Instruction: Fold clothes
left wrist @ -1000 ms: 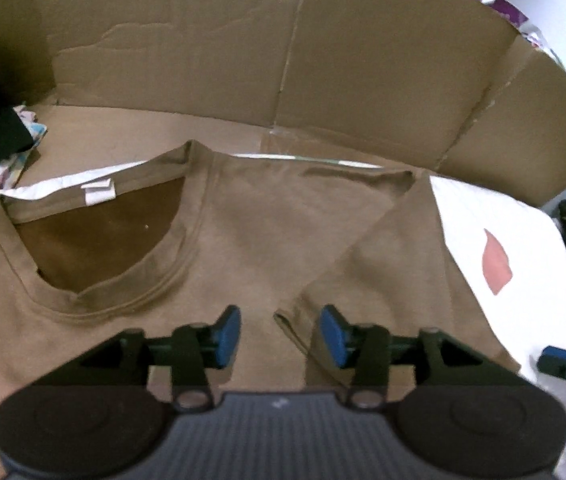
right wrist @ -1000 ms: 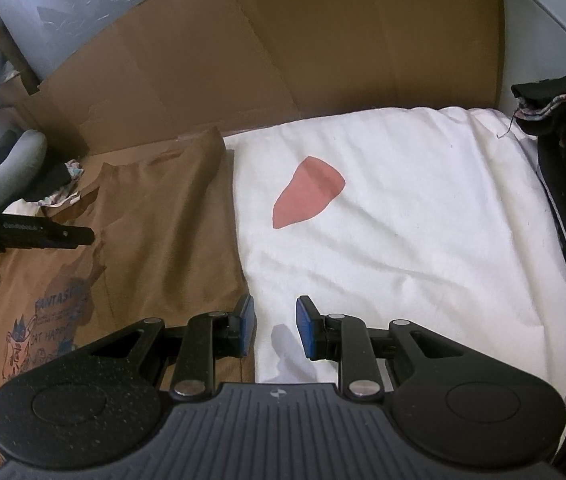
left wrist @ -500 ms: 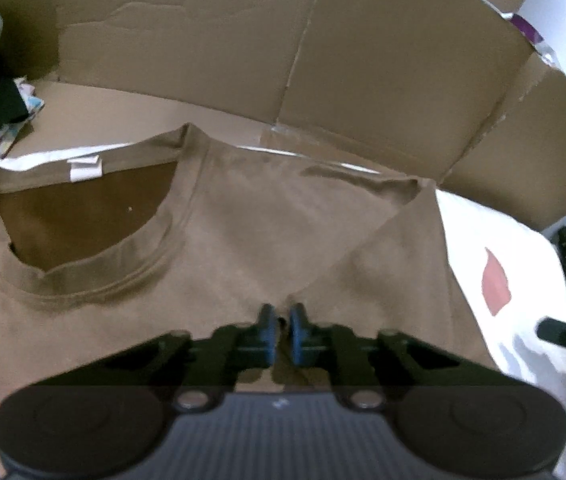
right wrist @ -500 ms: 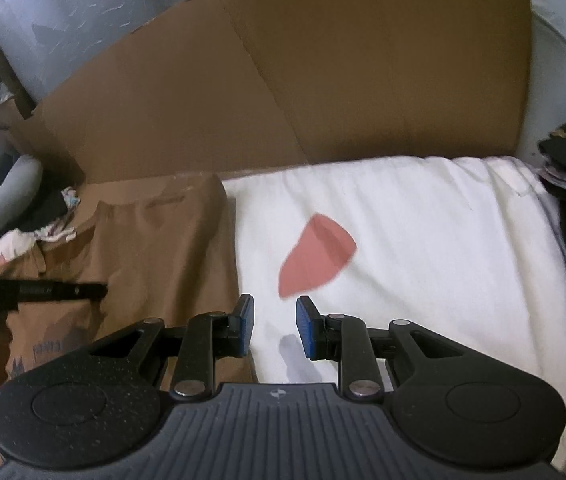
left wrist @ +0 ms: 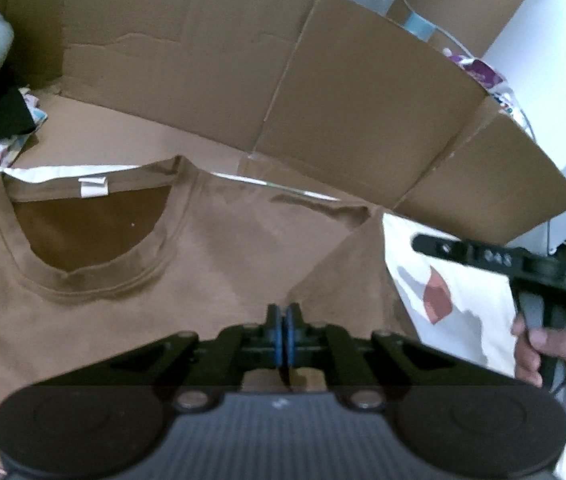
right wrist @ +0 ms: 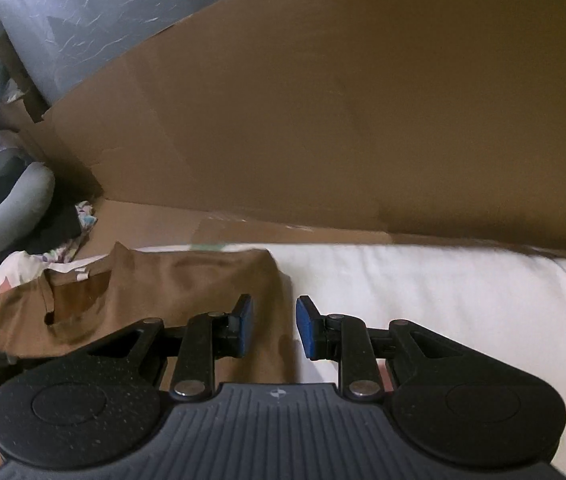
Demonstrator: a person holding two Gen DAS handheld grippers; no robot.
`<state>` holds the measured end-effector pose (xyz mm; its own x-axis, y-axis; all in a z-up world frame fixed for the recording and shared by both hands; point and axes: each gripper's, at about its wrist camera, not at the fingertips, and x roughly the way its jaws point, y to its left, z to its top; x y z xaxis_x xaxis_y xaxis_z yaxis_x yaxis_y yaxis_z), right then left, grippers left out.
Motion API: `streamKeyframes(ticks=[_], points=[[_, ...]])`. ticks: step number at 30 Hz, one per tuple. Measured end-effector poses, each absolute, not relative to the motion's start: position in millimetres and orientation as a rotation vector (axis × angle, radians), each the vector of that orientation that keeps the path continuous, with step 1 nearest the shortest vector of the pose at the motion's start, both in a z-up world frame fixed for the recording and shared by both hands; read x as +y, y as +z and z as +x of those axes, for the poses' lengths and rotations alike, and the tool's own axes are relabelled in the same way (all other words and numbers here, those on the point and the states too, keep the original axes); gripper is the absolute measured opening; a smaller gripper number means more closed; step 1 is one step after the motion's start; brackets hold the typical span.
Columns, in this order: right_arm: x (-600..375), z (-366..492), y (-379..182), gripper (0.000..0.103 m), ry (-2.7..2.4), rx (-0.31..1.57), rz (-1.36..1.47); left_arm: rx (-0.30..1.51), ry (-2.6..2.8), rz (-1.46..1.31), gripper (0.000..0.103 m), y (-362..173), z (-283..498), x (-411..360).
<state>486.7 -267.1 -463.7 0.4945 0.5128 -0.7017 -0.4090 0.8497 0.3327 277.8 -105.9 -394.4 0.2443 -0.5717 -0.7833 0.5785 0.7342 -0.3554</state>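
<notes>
The left gripper (left wrist: pixel 283 334) is pinching the brown T-shirt (left wrist: pixel 219 248) by its folded sleeve, so a thin bite risks slipping. The right gripper (right wrist: pixel 273 330) is hanging empty, jaws apart, over the shirt's edge.

— What sort of room am I working in?

— A home, I'd say a bedroom. Under my claw lies a soft white sheet (right wrist: pixel 443 300) with a reddish patch (left wrist: pixel 437 298), like bedding.

— What else says home?

— A grey neck pillow (right wrist: pixel 7 200) and a heap of loose clothes (right wrist: pixel 59 232) at the side, and flattened cardboard (left wrist: pixel 283 80) propped up as a makeshift wall around the spot where I work.
</notes>
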Motion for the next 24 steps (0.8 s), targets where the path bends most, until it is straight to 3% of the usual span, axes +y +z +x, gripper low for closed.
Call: streamKeyframes(ticks=[24], points=[[-220,533,-499,0.034,0.438,0.936,-0.05,1.05,-0.77,-0.061,0.002,-405,285,-104]])
